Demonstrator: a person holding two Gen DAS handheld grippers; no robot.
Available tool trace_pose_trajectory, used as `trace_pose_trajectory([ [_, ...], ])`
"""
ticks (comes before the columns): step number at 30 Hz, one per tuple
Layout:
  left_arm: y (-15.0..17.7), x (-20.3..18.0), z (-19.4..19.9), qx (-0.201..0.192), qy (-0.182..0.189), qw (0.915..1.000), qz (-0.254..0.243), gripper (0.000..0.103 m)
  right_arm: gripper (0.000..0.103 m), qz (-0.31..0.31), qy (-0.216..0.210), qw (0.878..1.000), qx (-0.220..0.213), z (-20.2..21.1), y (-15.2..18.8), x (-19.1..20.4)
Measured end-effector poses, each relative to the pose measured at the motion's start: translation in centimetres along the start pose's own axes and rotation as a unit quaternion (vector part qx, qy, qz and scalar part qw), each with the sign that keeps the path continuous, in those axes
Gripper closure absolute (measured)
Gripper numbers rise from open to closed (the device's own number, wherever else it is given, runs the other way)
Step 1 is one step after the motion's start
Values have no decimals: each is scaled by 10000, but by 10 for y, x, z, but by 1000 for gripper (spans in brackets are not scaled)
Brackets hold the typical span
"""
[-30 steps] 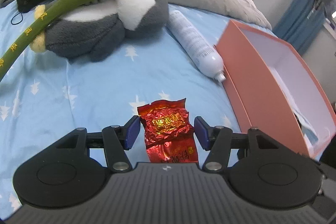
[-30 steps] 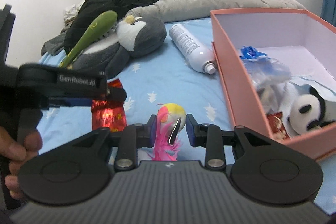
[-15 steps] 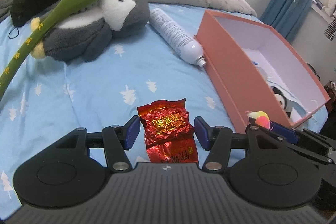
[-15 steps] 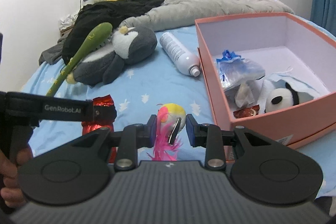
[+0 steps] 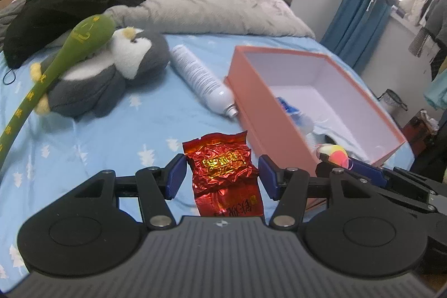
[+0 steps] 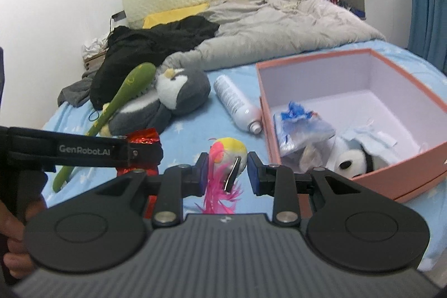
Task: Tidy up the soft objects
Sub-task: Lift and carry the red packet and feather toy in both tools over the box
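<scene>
My left tool (image 5: 220, 176) grips the red foil packet (image 5: 223, 172), its lower end hidden; my right tool (image 6: 227, 172) pinches the feathered toy (image 6: 227, 155).

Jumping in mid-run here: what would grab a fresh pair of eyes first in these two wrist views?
The crinkled red foil packet held up between the left gripper's blue pads, and the yellow-and-pink feathered ball toy between those of the right gripper. Behind them on the blue star-print bed sit an open salmon-pink box with a panda plush inside, and a big grey penguin plush farther left.
</scene>
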State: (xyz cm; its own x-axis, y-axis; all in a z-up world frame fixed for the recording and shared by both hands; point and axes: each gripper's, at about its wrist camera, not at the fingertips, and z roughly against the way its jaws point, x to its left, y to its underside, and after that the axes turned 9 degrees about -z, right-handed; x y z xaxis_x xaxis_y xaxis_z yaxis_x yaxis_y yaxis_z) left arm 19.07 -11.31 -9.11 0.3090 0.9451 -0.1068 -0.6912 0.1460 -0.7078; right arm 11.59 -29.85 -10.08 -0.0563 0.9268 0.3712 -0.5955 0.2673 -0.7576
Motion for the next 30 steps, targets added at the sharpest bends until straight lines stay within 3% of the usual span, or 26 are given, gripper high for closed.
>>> trace_pose_trajectory([
  [18, -25, -71, 5, -269, 827, 9954, -392, 40, 70, -47, 473, 9978, -460, 55, -20, -38],
  [30, -64, -106, -23, -402, 1036, 9899, -876, 40, 71, -335, 757, 9937, -756, 71, -26, -75],
])
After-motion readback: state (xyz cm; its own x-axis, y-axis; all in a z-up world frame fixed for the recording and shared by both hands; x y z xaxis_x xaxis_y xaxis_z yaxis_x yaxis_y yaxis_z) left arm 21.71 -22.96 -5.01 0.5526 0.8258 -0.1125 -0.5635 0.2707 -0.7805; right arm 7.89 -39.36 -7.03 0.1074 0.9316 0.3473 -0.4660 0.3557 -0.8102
